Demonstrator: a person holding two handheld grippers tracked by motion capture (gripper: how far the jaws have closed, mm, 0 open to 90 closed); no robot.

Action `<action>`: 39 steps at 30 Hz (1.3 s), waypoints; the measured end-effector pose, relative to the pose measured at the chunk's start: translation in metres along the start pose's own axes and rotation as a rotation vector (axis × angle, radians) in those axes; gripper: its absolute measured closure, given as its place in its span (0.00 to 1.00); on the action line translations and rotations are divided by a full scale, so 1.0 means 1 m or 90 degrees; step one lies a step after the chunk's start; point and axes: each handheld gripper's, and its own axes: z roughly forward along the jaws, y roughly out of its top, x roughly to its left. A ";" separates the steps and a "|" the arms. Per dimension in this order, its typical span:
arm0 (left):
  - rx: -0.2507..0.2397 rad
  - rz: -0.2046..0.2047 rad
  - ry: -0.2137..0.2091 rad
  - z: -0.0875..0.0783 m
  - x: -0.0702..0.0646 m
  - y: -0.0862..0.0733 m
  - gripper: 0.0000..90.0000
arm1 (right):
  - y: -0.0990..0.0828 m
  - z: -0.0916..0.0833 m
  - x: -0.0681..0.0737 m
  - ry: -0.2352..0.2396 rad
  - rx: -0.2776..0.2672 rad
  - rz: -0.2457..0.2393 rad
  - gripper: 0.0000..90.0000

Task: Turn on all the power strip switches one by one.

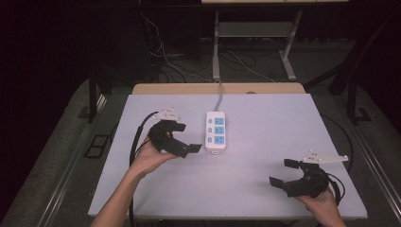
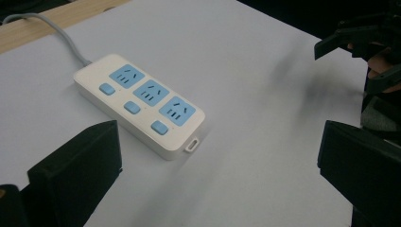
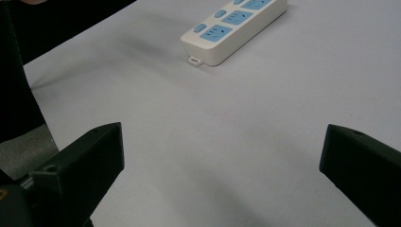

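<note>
Left gripper: jaws spread wide, nothing between them, held in the person's left hand above the left half of the worktop. Jaw tips point toward the power strip and sit just beside its left long side, near the front end; no contact visible. In the left gripper view the strip lies ahead between the two jaws, closer to the left one, at an angle.

Right gripper: jaws also wide apart, empty, held in the right hand close to the worktop's front right corner. Well apart from the strip. Its jaws point left and toward the middle of the worktop. The right gripper view shows bare surface between the jaws and the strip far ahead, toward the top of the view.

Power strip: white body, three blue sockets in a row, each with a blue switch beside it. Lies flat, long axis running front to back, roughly midway between left and right edges, in the back half of the worktop. Its grey cable leaves the far end and runs over the back edge.
</note>
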 end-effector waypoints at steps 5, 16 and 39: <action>0.008 0.002 -0.003 0.005 0.003 0.005 0.00 | 0.000 0.000 -0.001 0.000 0.000 0.002 0.01; 0.042 0.020 -0.001 0.017 0.009 0.019 0.00 | -0.001 -0.001 -0.001 0.000 0.001 0.000 0.01; 0.092 0.036 0.001 0.044 0.026 0.030 0.15 | -0.001 0.000 -0.003 -0.003 0.004 -0.001 0.01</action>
